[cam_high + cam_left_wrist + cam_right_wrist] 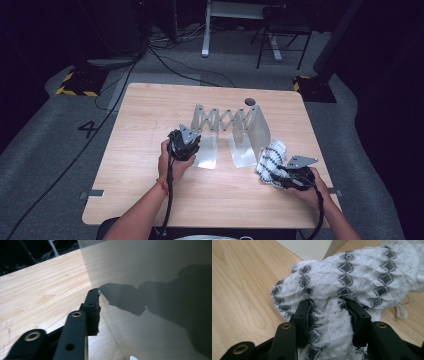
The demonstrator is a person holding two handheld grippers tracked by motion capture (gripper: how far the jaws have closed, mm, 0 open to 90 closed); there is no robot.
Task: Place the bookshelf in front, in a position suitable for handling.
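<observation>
While the right gripper (328, 322) has its jaws closed on a fold of the white knitted cloth with grey diamond pattern (352, 282), which lies on the light wooden table (150, 110) beside the grey metal folding rack (235, 125), the left gripper (184, 144) presses at the rack's shiny plate (155, 272), probably to steady it; whether its jaws are closed, I cannot tell.

– What is the sock (352, 275) made of?
– Soft knitted cloth, fuzzy and ridged, with loose threads.
– And the rack (235, 127)?
– Smooth metal, a dull satin sheen that mirrors shadows.
– The table (150, 115)?
– Pale wood, matt grain. The right gripper (329, 312) looks like matt black plastic.
</observation>
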